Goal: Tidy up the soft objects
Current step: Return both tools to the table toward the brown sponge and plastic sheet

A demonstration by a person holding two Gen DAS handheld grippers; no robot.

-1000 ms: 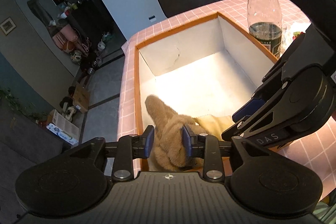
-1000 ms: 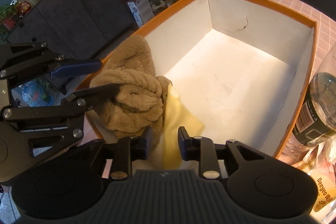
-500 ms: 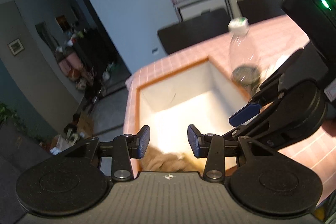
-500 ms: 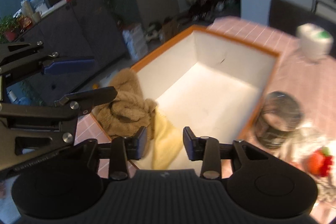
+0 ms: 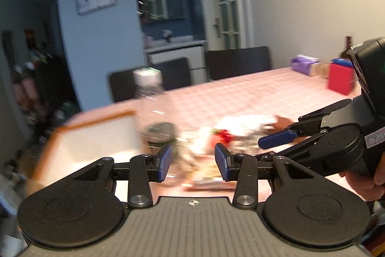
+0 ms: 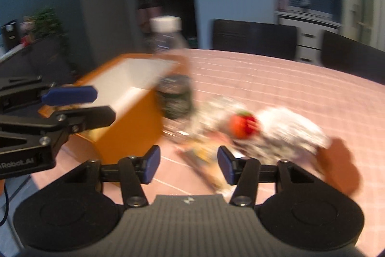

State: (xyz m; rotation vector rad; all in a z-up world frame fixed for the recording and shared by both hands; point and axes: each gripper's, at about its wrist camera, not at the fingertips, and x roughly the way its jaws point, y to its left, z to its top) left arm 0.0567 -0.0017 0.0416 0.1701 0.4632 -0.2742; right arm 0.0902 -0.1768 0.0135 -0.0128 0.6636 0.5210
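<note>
Left gripper (image 5: 192, 161), right gripper (image 6: 189, 166): jaws released, empty (blurred pile (image 6: 243, 129) unreadable).

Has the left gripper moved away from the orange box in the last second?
Yes. The left gripper has lifted and swung right: the orange box now sits off left, and its fingers are open and empty.

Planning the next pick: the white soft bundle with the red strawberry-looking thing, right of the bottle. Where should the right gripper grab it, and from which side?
Hedged, the frames are blurred. Take the white bundle across its raised middle hump, from above and the near side. The right gripper is open and facing it. The bottle and orange box crowd its left, and its edges lie flat on the table.
</note>
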